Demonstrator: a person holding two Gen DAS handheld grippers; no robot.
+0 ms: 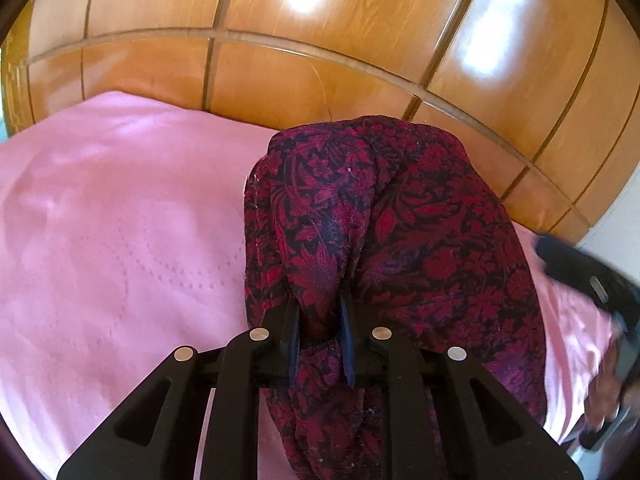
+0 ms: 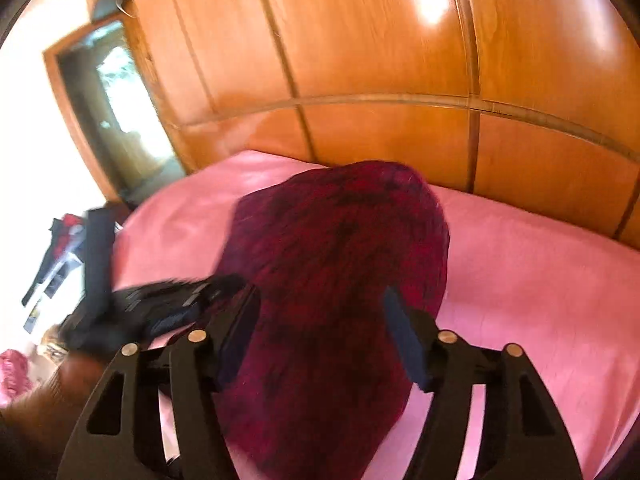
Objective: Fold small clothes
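Note:
A dark red and black floral garment (image 1: 384, 216) lies bunched on the pink bedsheet (image 1: 120, 220). My left gripper (image 1: 320, 304) is shut on a fold of the garment near its close end. In the right wrist view the same garment (image 2: 340, 264) looks blurred. My right gripper (image 2: 320, 308) is open, with its fingers either side of the cloth and above it. The other gripper (image 2: 168, 304) shows blurred at the left in the right wrist view, and the right gripper's body (image 1: 592, 280) shows at the right edge in the left wrist view.
A glossy wooden headboard (image 1: 320, 52) rises behind the bed. A mirror or doorway (image 2: 116, 120) stands at the left in the right wrist view. Dark clothes (image 2: 68, 248) lie on the floor beside the bed. Pink sheet spreads on both sides of the garment.

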